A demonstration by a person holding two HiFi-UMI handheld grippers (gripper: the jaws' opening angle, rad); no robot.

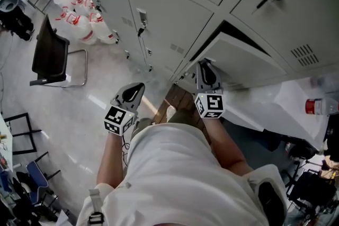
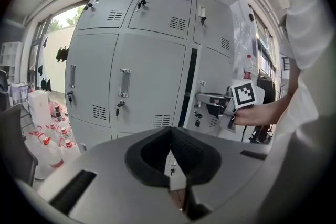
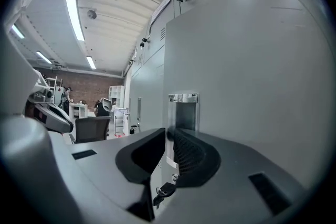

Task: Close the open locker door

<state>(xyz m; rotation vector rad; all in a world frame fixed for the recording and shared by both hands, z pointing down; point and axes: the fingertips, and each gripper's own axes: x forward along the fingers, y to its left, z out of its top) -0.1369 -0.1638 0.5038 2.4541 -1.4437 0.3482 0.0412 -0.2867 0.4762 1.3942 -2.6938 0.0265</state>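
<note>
Bare floor (image 1: 79, 114) at left, chair (image 1: 50, 53) and bottles (image 1: 79, 18) beyond, locker door (image 1: 249, 58) ajar ahead, white-draped table (image 1: 265, 106) close right

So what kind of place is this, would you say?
Probably a workplace locker area: a bank of grey metal lockers, an office chair, and bottles clustered on the floor.

The lockers (image 1: 159, 18) and the door (image 1: 243, 61) are made of smooth, grey-painted sheet metal with a dull sheen, and the handle (image 3: 184, 110) is framed in bright chrome. The floor (image 1: 74, 129) is finished pale and glossy, the shirt (image 1: 180, 177) is of white cloth, and the left tongs (image 2: 170, 132) are cased in matt grey plastic with black pads (image 2: 197, 152).
</note>
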